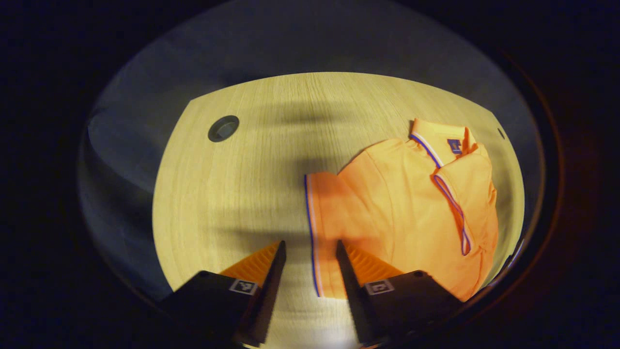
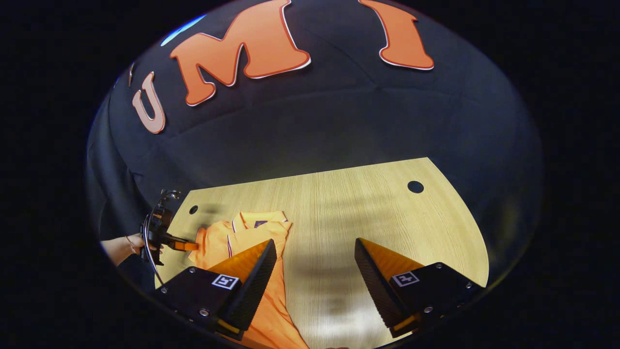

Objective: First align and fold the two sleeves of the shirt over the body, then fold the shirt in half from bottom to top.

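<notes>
An orange polo shirt (image 1: 402,203) lies flat on the wooden table (image 1: 242,184), collar (image 1: 438,135) at the far end. One sleeve is folded over the body, its striped trim (image 1: 453,208) running down the chest. The other sleeve (image 1: 329,213) is spread out sideways, its blue-and-white hem between my fingers' line of sight. My left gripper (image 1: 310,247) is open just above that hem, holding nothing. In the right gripper view the shirt (image 2: 252,232) lies at the left, partly behind one finger. My right gripper (image 2: 315,242) is open over bare table beside it. The left gripper (image 2: 191,246) shows at the shirt's far sleeve.
The table has round cable holes (image 1: 224,128) (image 2: 415,186) near its far corners. A hand (image 2: 121,248) holds the left gripper at the table's left edge. Dark booth cloth (image 2: 315,131) closes in the far side. Bare wood (image 2: 363,218) stretches beside the shirt.
</notes>
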Motion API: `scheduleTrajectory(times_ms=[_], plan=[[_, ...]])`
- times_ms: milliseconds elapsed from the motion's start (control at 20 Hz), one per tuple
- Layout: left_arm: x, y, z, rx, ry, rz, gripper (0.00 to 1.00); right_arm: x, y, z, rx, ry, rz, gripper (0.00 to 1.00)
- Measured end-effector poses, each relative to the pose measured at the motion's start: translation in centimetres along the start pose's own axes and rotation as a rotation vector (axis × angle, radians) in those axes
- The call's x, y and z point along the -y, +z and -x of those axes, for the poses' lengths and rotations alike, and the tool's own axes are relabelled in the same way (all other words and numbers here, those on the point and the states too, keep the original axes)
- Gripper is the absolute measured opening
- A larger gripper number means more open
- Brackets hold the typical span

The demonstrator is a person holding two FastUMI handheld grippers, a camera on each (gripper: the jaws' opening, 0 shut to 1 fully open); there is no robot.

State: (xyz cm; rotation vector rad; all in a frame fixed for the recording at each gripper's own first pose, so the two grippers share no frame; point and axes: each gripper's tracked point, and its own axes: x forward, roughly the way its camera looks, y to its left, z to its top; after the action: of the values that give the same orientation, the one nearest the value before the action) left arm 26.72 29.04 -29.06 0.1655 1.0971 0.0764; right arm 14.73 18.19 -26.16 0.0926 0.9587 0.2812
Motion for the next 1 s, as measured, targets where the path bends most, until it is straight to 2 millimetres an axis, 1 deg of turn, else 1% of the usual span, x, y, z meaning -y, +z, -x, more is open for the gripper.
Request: scheduleTrajectory(times_ms=[50, 100, 150, 200, 250, 300, 350, 500, 550, 600, 750, 1000], plan=[[0.0, -0.4, -0.1, -0.016, 0.009, 0.002, 0.55, -0.2, -0.1, 0.0, -0.003, 0.006, -0.003, 0.99], [0.4, -0.5, 0.0, -0.018, -0.009, -0.003, 0.39, -0.4, -0.1, 0.0, -0.003, 0.01, -0.003, 0.99], [0.6, -0.3, -0.3, -0.008, -0.012, 0.005, 0.4, -0.6, 0.0, -0.1, 0.0, 0.012, 0.001, 0.99], [0.7, -0.3, 0.3, -0.024, -0.007, 0.013, 0.05, -0.7, 0.0, -0.2, 0.003, 0.009, 0.006, 0.99], [0.4, -0.4, -0.1, -0.012, 0.002, 0.015, 0.07, -0.8, 0.0, -0.1, 0.008, 0.008, 0.011, 0.99], [0.5, -0.7, 0.3, -0.025, 0.003, 0.017, 0.02, -0.9, 0.1, -0.1, 0.009, 0.006, 0.013, 0.99], [0.6, -0.8, 0.5, -0.026, -0.005, 0.022, 0.02, -1.1, 0.0, 0.2, 0.014, 0.008, 0.013, 0.99], [0.5, 0.0, 1.6, 0.021, -0.02, 0.031, 0.01, -1.8, 0.2, 0.6, 0.023, 0.025, 0.003, 0.99], [0.6, 0.5, 2.3, 0.042, -0.029, 0.029, 0.01, -1.9, 0.3, 0.9, 0.026, 0.031, -0.001, 0.99], [0.8, 0.5, 2.7, 0.046, -0.034, 0.028, 0.01, -2.0, 0.4, 1.1, 0.028, 0.037, -0.006, 0.99], [2.4, 1.4, 4.9, 0.086, -0.073, 0.035, 0.01, -2.0, 0.4, 1.4, 0.03, 0.045, -0.012, 0.99], [7.2, 3.8, 9.4, 0.148, -0.142, -0.01, 0.01, -1.6, 1.3, 2.3, 0.059, 0.048, -0.004, 0.99]])
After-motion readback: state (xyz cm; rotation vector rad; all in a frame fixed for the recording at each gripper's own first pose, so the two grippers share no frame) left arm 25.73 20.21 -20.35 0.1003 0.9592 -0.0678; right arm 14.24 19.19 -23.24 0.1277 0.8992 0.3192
